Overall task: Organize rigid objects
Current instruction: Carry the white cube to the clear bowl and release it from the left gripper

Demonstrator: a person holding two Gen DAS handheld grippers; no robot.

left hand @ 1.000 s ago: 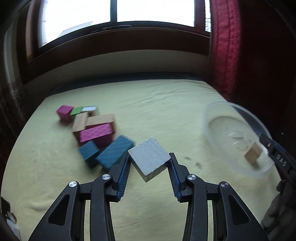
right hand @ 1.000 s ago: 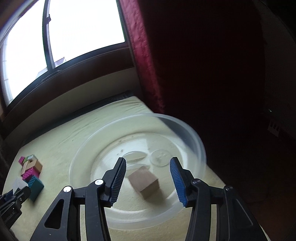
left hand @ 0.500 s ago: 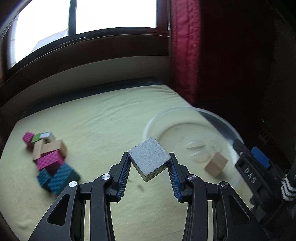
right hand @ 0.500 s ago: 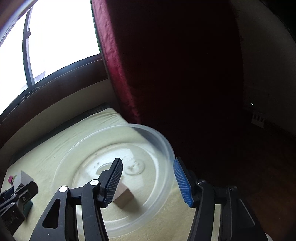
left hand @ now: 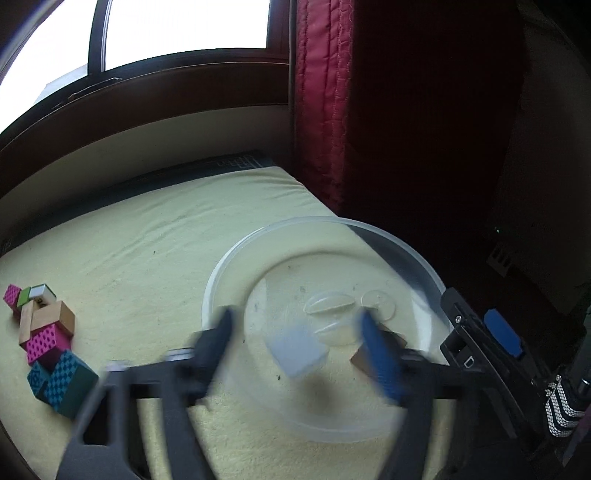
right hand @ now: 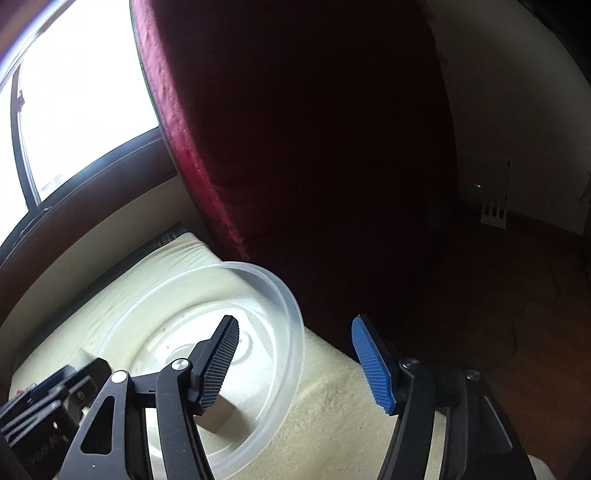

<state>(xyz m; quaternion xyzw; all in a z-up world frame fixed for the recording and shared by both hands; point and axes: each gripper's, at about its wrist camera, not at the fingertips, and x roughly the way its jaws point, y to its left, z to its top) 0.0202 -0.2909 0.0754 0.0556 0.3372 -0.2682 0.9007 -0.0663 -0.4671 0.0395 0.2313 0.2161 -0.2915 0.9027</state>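
Note:
In the left wrist view my left gripper (left hand: 295, 343) is open and blurred over the clear plastic bowl (left hand: 229, 269). The grey-white block (left hand: 297, 352) sits blurred between the spread fingers, inside the bowl, free of both pads. A tan wooden block (left hand: 360, 360) lies in the bowl behind the right finger. A pile of coloured blocks (left hand: 48, 339) lies at far left on the yellow cloth. In the right wrist view my right gripper (right hand: 295, 365) is open and empty over the bowl's near rim (right hand: 291, 321); the tan block (right hand: 219, 415) shows under its left finger.
A red curtain (left hand: 321, 110) hangs behind the bowl at the bed's right edge. A window (left hand: 166, 29) and wooden sill run along the back. Dark floor (right hand: 498, 295) lies to the right of the bed.
My left gripper moved right over the bowl, opened and let go of the grey-white block, which now lies in the bowl. My right gripper has swung right, toward the bowl's rim.

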